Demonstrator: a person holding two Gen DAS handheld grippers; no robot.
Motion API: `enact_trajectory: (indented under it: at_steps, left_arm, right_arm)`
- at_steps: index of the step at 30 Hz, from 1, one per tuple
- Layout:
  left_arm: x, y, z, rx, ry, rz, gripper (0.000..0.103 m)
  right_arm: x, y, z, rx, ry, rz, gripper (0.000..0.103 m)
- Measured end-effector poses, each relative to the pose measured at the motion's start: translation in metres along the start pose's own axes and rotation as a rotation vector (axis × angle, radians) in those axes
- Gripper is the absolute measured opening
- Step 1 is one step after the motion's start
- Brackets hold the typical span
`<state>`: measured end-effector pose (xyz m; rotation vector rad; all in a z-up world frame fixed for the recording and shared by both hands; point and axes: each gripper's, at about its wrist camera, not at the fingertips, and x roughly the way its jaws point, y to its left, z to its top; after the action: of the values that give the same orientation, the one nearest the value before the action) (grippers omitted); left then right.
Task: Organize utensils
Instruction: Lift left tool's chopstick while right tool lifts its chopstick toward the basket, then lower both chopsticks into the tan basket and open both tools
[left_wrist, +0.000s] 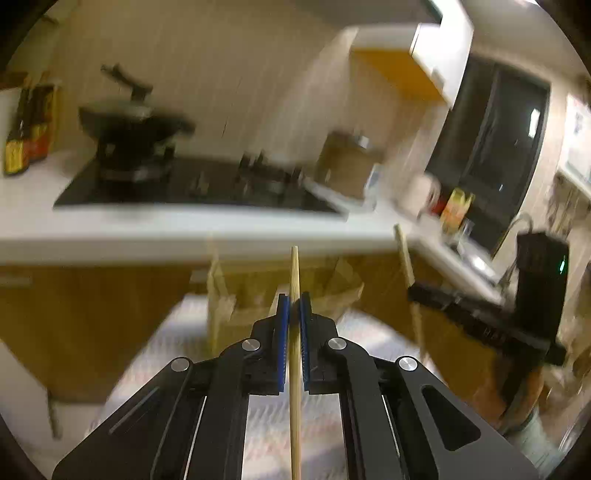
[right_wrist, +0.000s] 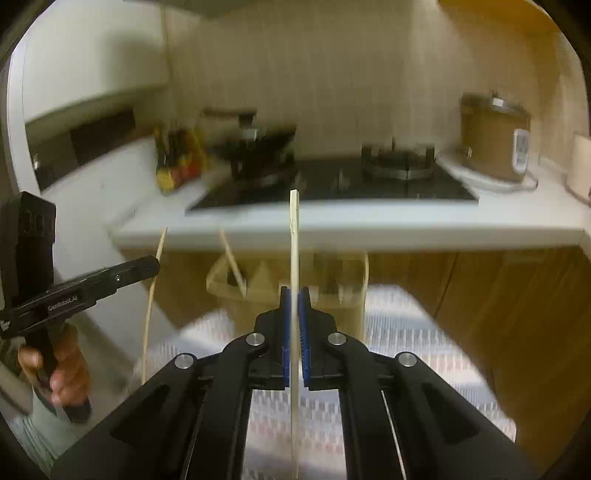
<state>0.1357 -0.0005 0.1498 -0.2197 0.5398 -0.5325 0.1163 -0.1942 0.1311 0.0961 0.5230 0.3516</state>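
**Kid:** What are the claws doing?

**Helper:** Each one is squeezed shut on a chopstick. The left claw (left_wrist: 294, 301) holds one chopstick (left_wrist: 294, 354) standing up between its blue pads. The right claw (right_wrist: 294, 295) holds the other chopstick (right_wrist: 294, 258) the same way.

**Kid:** What comes next?

**Helper:** I think they go into the clear holder (right_wrist: 295, 284) just ahead of the claws. The sticks must tip down into its top.

**Kid:** Is there room?

**Helper:** Yes, above the holder. The counter edge (right_wrist: 369, 236) sits behind it, so go gently. The claws are side by side, near each other.
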Motion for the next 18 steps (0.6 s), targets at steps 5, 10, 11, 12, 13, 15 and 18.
enact_trajectory:
  at_steps: [5,10,11,12,13,15,18]
  left_arm:
    - [0.004,-0.008,0.035,-0.022,-0.163,-0.003,0.003]
    - [0.014,-0.002,0.058,-0.029,-0.324,0.022,0.004]
    - [0.015,-0.001,0.062,-0.035,-0.341,0.015,0.004]
    - [0.016,0.001,0.065,-0.039,-0.360,0.013,0.004]
    - [0.020,0.004,0.066,-0.043,-0.389,0.016,0.003]
    - [0.025,0.007,0.065,-0.046,-0.422,0.022,0.003]
    - [0.037,0.013,0.065,-0.056,-0.451,0.036,0.004]
  right_arm:
    - [0.004,-0.013,0.036,0.044,-0.121,-0.006,0.003]
    - [0.017,-0.028,0.061,0.063,-0.234,-0.029,0.003]
    - [0.020,-0.031,0.064,0.067,-0.255,-0.029,0.003]
    - [0.024,-0.033,0.066,0.069,-0.281,-0.042,0.003]
    - [0.026,-0.034,0.068,0.067,-0.299,-0.056,0.003]
    - [0.036,-0.039,0.071,0.061,-0.329,-0.065,0.003]
    - [0.049,-0.043,0.068,0.054,-0.360,-0.087,0.003]
